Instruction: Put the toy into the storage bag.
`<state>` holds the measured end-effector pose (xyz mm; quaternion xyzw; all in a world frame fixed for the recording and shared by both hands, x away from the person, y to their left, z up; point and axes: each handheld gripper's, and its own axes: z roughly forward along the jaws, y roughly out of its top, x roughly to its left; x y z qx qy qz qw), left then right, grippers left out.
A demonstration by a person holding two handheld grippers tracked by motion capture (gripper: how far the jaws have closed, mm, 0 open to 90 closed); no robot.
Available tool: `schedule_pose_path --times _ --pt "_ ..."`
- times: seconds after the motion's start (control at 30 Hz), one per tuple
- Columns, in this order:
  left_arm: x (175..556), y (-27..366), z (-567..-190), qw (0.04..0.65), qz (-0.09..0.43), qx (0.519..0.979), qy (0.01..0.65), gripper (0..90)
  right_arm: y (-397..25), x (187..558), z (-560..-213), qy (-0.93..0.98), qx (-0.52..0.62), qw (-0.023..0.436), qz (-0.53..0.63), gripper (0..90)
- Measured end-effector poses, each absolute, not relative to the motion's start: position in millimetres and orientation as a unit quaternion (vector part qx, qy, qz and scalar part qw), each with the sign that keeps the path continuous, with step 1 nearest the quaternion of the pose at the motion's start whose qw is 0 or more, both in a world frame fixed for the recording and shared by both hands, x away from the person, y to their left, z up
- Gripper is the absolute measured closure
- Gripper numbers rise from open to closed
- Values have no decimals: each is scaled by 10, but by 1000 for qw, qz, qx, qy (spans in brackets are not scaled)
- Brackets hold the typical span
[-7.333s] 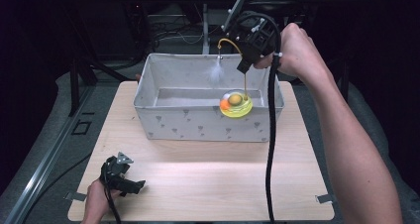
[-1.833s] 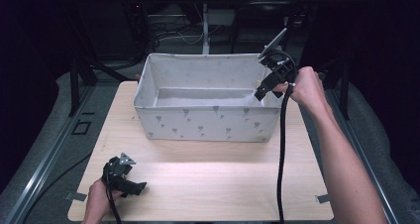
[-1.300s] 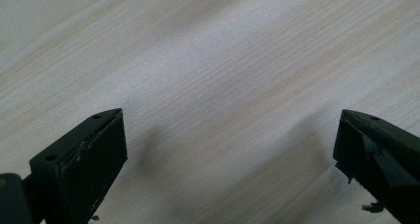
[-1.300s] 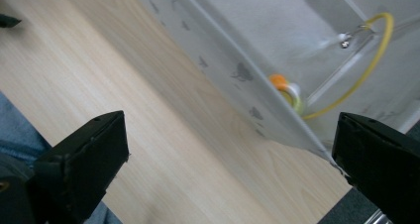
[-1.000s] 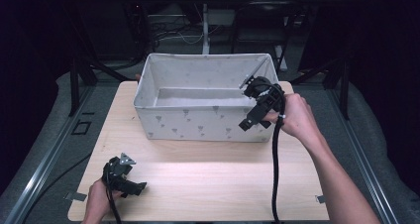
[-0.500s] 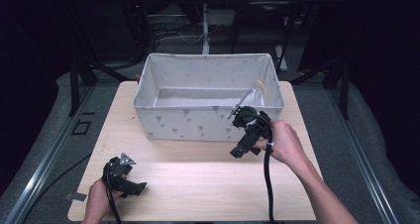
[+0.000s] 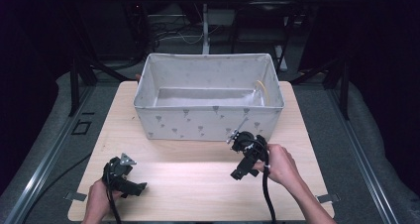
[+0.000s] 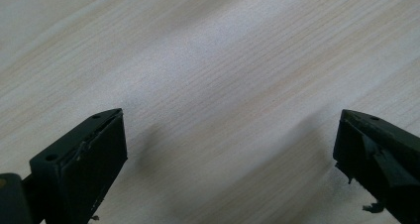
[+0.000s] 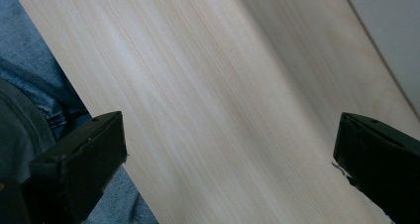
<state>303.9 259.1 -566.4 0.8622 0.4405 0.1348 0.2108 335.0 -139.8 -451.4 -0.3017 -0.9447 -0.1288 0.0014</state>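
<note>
Both grippers, left gripper and right gripper, hover wide open and empty above the table. Beyond stands the fabric bin; set the tools down gently, clear of it.

Right gripper, earlier raised over the bin with a yellow-and-orange toy hanging in its jaws, has come back out without the toy and dropped to the table, in front of the bin's right front corner. Its jaws now stand wide apart over bare wood, pointing toward the person.
</note>
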Motion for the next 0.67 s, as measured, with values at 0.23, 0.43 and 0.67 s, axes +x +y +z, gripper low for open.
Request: schedule_pose_path --times 0.23,0.43,0.67 --pt "3040 2581 -5668 208 135 863 440 3 -1441 3304 -4810 -944 -309 8 -120 1" --pt "3044 2574 -5660 210 133 865 435 3 -1443 3269 -5012 -943 -312 12 -115 10" --pt "3041 2551 -5661 214 131 866 433 3 -1492 3243 -5078 -943 -317 11 -106 17"
